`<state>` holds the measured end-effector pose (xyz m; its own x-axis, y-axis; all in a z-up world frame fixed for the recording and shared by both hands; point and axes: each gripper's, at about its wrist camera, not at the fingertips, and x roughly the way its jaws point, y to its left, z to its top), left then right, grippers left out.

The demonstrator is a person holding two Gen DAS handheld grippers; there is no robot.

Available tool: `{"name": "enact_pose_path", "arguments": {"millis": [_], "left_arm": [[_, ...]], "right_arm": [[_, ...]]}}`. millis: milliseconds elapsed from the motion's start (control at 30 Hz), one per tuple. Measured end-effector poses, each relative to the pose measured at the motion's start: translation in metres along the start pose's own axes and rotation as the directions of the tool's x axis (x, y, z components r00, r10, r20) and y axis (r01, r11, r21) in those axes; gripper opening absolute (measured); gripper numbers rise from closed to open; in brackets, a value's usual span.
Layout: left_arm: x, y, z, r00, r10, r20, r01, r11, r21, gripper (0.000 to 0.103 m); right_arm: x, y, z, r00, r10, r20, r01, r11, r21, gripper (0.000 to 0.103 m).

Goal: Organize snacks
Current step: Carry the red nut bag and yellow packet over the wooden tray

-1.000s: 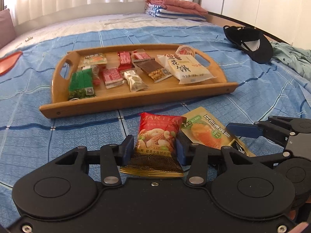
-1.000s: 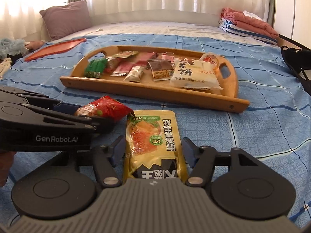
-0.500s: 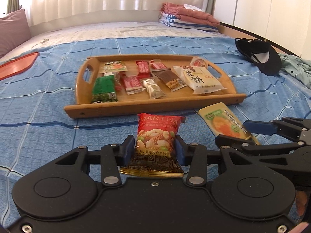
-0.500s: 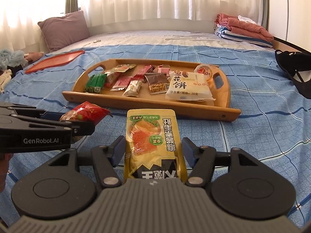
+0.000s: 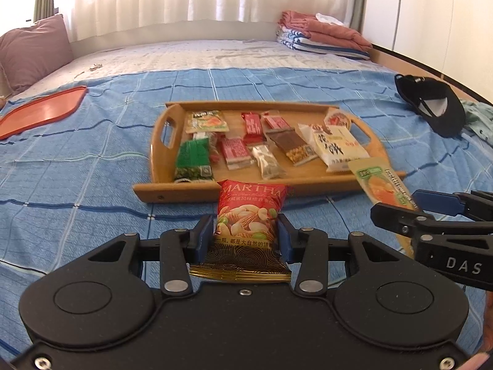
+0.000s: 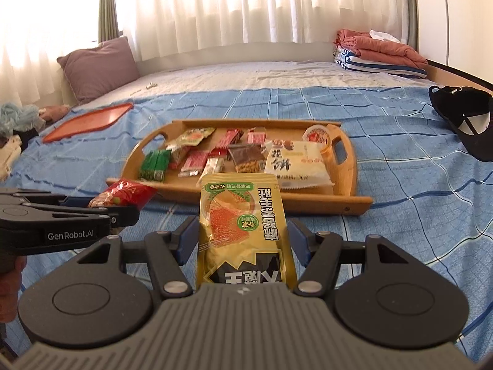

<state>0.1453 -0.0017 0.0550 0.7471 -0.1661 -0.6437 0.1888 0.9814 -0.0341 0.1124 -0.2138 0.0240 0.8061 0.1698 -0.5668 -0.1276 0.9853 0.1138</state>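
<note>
Red nut pack (image 5: pixel 248 215) & yellow pouch (image 6: pixel 243 231) held

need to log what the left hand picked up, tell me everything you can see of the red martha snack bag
The red foil Martha snack bag is a small glossy pillow pack with white lettering, a picture of mixed nuts and green peas, and a black-and-gold patterned bottom with a crimped gold seam. It stands upright, lifted above the blue checked bedspread, pinched at both sides by the left tongs, in front of the wooden tray.
</note>
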Motion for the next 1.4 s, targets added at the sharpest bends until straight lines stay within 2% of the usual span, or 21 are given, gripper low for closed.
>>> {"name": "enact_pose_path", "arguments": {"millis": [300,567,733,1000,1200,1400], "left_arm": [[-0.012,0.0,0.031,0.999,-0.007,0.041,0.008,1.0,-0.007,0.041],[-0.006,0.004,0.069,0.998,-0.011,0.067,0.012,1.0,-0.017,0.041],[0.007,0.006,0.092,0.997,-0.021,0.07,0.023,0.999,-0.026,0.041],[0.039,0.015,0.123,0.998,-0.029,0.048,0.032,0.997,-0.072,0.041],[0.064,0.021,0.137,0.999,-0.008,0.043,0.012,0.997,-0.075,0.042],[0.096,0.027,0.145,1.0,-0.001,0.021,0.003,0.996,-0.088,0.042]], "right_arm": [[-0.005,-0.007,0.036,1.0,0.012,0.019,-0.013,1.0,0.028,0.066],[0.004,-0.016,0.072,1.0,0.019,0.016,-0.019,1.0,0.024,0.066],[0.018,-0.018,0.09,1.0,0.01,0.003,-0.01,1.0,-0.003,0.066],[0.04,-0.028,0.119,1.0,0.003,-0.005,-0.003,1.0,0.017,0.066],[0.063,-0.044,0.133,0.999,-0.002,-0.033,0.005,0.997,0.077,0.066],[0.088,-0.051,0.137,0.998,-0.019,-0.064,0.024,0.996,0.08,0.066]]}}
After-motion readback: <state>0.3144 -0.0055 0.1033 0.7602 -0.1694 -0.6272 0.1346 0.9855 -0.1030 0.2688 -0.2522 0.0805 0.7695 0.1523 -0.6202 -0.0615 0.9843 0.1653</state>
